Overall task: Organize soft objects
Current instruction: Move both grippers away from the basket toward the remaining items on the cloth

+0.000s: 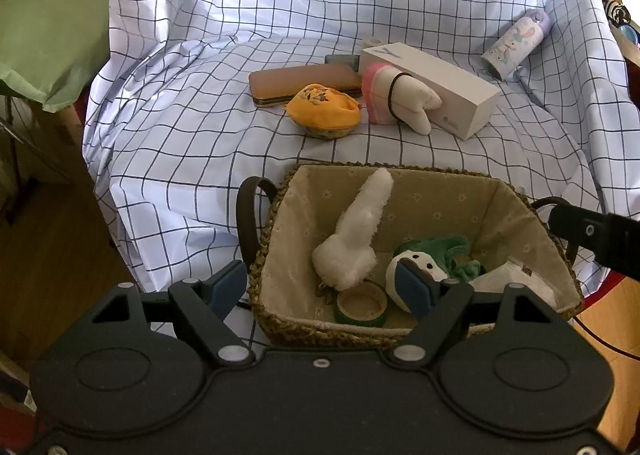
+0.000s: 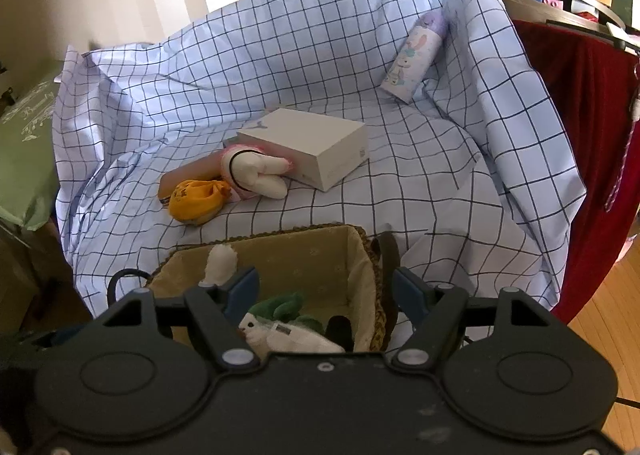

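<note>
A woven basket with a beige lining stands at the near edge of the checked cloth. In it lie a white fluffy toy, a green and white plush and a white soft item. Beyond it lie an orange pouch and a pink and white plush. My left gripper is open and empty over the basket's near rim. My right gripper is open and empty above the basket.
A white box, a brown case and a pastel bottle lie on the checked cloth. A tape roll is in the basket. A green cushion is left, red cloth right.
</note>
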### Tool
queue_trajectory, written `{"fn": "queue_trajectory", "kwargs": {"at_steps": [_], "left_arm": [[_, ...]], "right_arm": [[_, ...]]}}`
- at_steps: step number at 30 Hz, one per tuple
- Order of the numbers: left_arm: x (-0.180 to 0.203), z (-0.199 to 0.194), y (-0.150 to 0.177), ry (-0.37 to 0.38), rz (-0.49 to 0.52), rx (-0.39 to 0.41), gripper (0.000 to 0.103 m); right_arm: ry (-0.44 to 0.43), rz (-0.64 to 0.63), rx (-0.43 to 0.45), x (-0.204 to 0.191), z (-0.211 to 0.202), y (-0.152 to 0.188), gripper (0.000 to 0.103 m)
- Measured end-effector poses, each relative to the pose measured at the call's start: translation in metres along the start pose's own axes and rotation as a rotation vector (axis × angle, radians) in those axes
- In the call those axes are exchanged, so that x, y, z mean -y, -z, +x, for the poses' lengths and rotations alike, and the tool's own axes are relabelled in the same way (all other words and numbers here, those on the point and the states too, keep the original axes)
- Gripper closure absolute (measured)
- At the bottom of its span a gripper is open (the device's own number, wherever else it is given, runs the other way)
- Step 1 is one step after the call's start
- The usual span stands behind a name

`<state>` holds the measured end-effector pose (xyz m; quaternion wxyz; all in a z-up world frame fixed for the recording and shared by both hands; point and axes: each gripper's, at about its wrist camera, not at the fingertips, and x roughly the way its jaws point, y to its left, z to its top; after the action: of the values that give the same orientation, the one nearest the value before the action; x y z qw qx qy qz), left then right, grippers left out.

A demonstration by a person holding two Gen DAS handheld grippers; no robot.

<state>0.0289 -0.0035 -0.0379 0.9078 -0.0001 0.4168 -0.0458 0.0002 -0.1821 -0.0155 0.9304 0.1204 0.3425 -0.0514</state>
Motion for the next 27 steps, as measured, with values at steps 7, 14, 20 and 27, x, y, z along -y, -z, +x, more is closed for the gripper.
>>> {"fn": "queue_trajectory", "kwargs": {"at_steps": [7, 14, 20, 27], "left_arm": [[-0.001, 0.002, -0.009, 0.006, 0.005, -0.005, 0.026], [-0.004, 0.008, -0.024, 0.005, 0.025, -0.008, 0.026], [-0.006, 0.018, -0.04, 0.002, 0.038, -0.017, 0.025], [-0.007, 0.041, -0.063, -0.002, 0.054, -0.04, 0.025]], "right_arm": [[0.01, 0.013, -0.016, 0.0, 0.013, -0.011, 0.027], [0.011, 0.014, -0.046, -0.004, 0.029, -0.022, 0.026], [0.02, -0.002, -0.083, -0.01, 0.049, -0.031, 0.025], [0.032, -0.031, -0.116, -0.017, 0.075, -0.046, 0.025]]}}
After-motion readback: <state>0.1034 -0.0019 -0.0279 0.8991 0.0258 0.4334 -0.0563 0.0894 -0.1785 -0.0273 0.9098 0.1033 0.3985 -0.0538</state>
